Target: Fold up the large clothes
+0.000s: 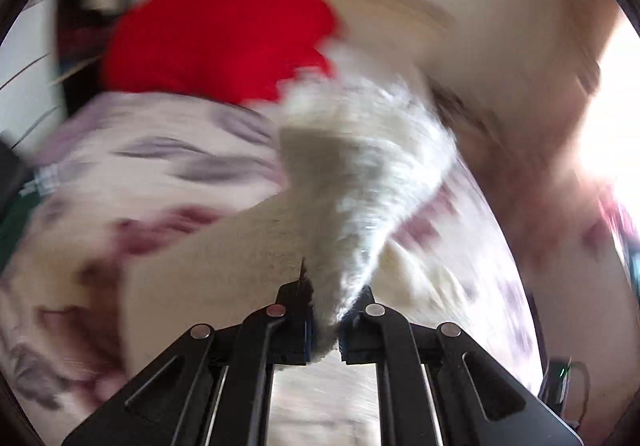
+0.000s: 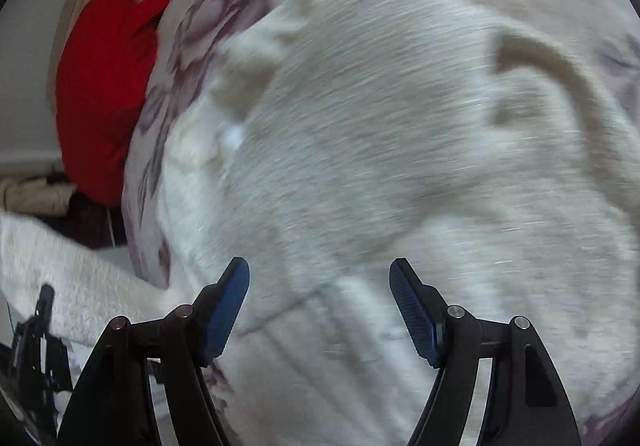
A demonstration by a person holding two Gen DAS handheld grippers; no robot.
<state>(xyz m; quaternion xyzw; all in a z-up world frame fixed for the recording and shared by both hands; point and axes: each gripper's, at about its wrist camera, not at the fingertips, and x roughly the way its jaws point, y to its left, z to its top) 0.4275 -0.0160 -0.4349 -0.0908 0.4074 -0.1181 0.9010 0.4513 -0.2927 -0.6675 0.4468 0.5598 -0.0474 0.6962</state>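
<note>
The cream fuzzy knitted sweater (image 2: 380, 149) is spread on a floral-patterned bedcover (image 2: 208, 5). One fold is pinched tightly in the closed left gripper (image 1: 326, 330). The right gripper (image 2: 320, 310) is held wide open above it, gripping nothing.

Your left wrist view looks along its fingers (image 1: 294, 310), close over the bed (image 1: 160, 173). Your right looks steeply down. Both share the red cushion (image 1: 216, 41) and white garment (image 2: 360, 125).

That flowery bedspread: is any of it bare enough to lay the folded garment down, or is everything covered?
The fluffy cream-white garment covers most of the floral bedspread. Bare bedspread shows in a strip between the garment and the red cushion, and along the far edge. It is crowded near the left gripper, whose jaws pinch a garment fold. The right gripper hangs open above the cloth.
</note>
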